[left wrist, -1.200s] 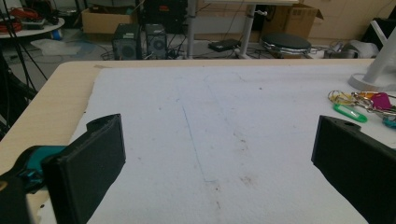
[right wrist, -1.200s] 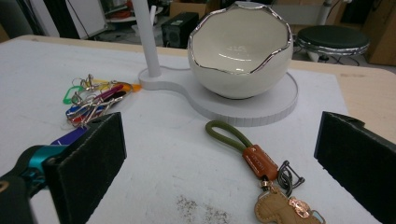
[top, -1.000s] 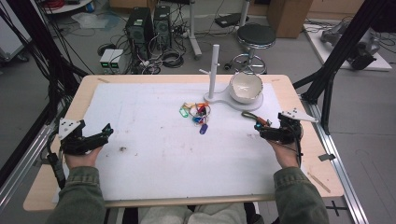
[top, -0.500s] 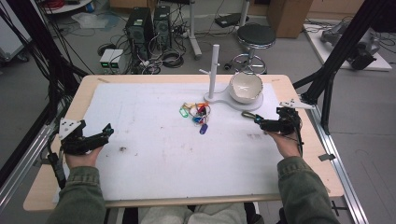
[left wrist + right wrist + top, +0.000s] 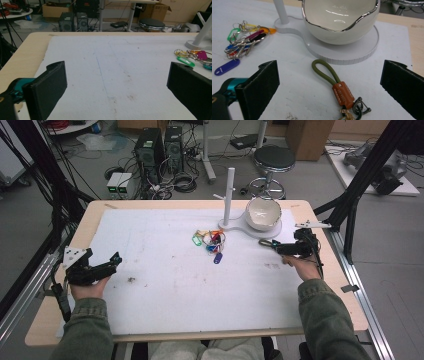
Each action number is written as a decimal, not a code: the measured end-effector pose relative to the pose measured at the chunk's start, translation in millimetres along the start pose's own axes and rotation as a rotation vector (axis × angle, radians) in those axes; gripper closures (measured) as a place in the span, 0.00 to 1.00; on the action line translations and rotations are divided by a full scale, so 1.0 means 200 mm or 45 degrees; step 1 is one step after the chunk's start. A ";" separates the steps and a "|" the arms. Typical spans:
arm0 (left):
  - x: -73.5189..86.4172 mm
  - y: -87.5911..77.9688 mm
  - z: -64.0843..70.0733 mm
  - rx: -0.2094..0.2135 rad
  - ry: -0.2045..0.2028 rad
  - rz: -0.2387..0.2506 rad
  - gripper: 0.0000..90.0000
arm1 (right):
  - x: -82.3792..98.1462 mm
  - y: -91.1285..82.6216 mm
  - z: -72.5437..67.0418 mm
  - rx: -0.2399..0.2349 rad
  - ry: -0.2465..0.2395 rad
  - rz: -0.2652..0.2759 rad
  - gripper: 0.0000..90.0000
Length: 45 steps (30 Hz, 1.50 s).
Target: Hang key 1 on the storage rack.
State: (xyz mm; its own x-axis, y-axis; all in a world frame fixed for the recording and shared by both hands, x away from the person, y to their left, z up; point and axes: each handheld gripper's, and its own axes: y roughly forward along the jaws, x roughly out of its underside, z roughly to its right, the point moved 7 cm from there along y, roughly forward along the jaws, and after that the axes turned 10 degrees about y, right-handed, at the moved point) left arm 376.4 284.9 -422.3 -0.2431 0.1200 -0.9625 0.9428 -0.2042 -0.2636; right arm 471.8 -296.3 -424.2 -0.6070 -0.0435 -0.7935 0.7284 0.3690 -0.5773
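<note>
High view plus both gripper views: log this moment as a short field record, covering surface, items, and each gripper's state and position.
surface: white mat on a wooden table
stand: white stand with post holding a white bowl
keys: bunch of coloured key tags left of the stand base
strap: olive loop keychain with orange tab between the right jaws, untouched
left gripper: open, near the left mat edge
right gripper: open, by the bowl

We see our left tool [image 5: 113, 92] with its two black jaws spread wide above the white mat [image 5: 120, 65] on the wooden desk [image 5: 22, 55]; a bunch of coloured key tags [image 5: 193, 57] lies at the right edge.
</note>
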 end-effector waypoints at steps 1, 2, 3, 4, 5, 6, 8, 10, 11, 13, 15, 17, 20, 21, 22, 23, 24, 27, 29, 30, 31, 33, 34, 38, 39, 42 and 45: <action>0.00 0.00 0.00 0.001 -0.001 0.000 0.04 | 0.00 0.01 0.01 0.008 -0.004 -0.014 0.01; 0.00 0.00 0.00 0.002 -0.001 0.000 0.04 | -0.01 0.02 0.01 0.013 -0.007 -0.023 0.01; 0.00 0.00 0.00 0.004 -0.003 0.003 0.04 | -0.01 0.03 0.02 0.019 -0.006 -0.029 0.01; 0.00 0.00 0.00 0.004 -0.003 0.004 0.04 | -0.01 0.04 0.03 0.024 -0.009 -0.046 0.01; 0.00 0.00 0.00 0.007 -0.004 0.003 0.04 | -0.01 0.05 0.04 0.035 -0.004 -0.054 0.01; 0.00 0.00 0.00 0.007 -0.003 -0.001 0.04 | -0.01 0.06 0.06 0.045 -0.008 -0.072 0.01; 0.00 0.00 0.00 0.009 -0.002 0.000 0.04 | 0.00 0.09 0.08 0.048 -0.001 -0.099 0.01; 0.00 0.00 0.00 0.014 0.003 -0.001 0.04 | -0.01 0.11 0.11 0.049 0.024 -0.120 0.01; 0.00 0.00 0.00 0.015 0.002 -0.001 0.04 | -0.01 0.11 0.12 0.047 0.028 -0.122 0.01; 0.00 0.00 0.00 0.015 -0.003 -0.003 0.04 | -0.01 0.12 0.14 0.050 0.037 -0.132 0.01; 0.00 0.00 0.00 0.014 -0.005 -0.002 0.04 | -0.02 0.13 0.16 0.049 0.026 -0.145 0.01; 0.00 0.00 0.00 0.011 -0.001 -0.003 0.04 | -0.03 0.14 0.17 0.050 0.030 -0.153 0.01; 0.00 0.00 0.00 0.015 -0.004 -0.001 0.04 | -0.04 0.16 0.19 0.058 0.025 -0.176 0.01; 0.00 0.00 0.01 0.020 -0.002 0.000 0.04 | -0.04 0.16 0.20 0.058 0.021 -0.186 0.01; 0.00 0.01 0.01 0.020 -0.004 0.000 0.04 | -0.04 0.17 0.20 0.054 0.023 -0.189 0.01; 0.00 0.01 0.01 0.022 -0.002 -0.002 0.04 | -0.04 0.18 0.20 0.055 0.013 -0.197 0.01; 0.00 0.01 0.01 0.023 -0.001 -0.004 0.04 | -0.04 0.18 0.21 0.057 0.010 -0.209 0.01; 0.00 0.01 0.01 0.024 0.001 -0.005 0.04 | -0.02 0.21 0.23 0.072 0.016 -0.243 0.01; 0.00 0.01 0.01 0.022 -0.001 -0.005 0.04 | -0.01 0.22 0.25 0.092 0.008 -0.270 0.01; 0.00 0.01 0.01 0.021 -0.002 -0.004 0.04 | 0.00 0.22 0.25 0.101 0.001 -0.282 0.01; 0.00 0.01 0.01 0.023 -0.002 -0.005 0.04 | 0.00 0.23 0.26 0.101 0.005 -0.289 0.01; 0.00 0.01 0.01 0.019 -0.003 -0.004 0.04 | 0.00 0.24 0.26 0.101 0.015 -0.300 0.01; 0.00 0.01 0.01 0.020 -0.004 -0.004 0.04 | 0.01 0.24 0.26 0.099 0.015 -0.307 0.01; 0.00 0.01 0.01 0.019 -0.001 -0.004 0.04 | 0.04 0.27 0.26 0.092 0.001 -0.354 0.02; 0.00 0.01 0.01 0.019 -0.001 -0.004 0.04 | 0.04 0.27 0.26 0.084 0.007 -0.375 0.06; 0.00 0.01 0.00 0.019 -0.003 -0.003 0.04 | 0.06 0.27 0.26 0.063 0.012 -0.418 0.12; 0.00 0.01 0.01 0.023 -0.004 -0.005 0.04 | 0.07 0.27 0.25 0.008 0.001 -0.435 0.28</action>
State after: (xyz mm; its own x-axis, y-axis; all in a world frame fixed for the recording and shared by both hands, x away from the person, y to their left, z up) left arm 377.6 283.6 -423.2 -0.2479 0.1177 -0.9616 0.9375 -0.2213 -0.2687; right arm 518.1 -323.0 -475.0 -0.8166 -0.1626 -0.5538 0.4849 0.3273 -0.8110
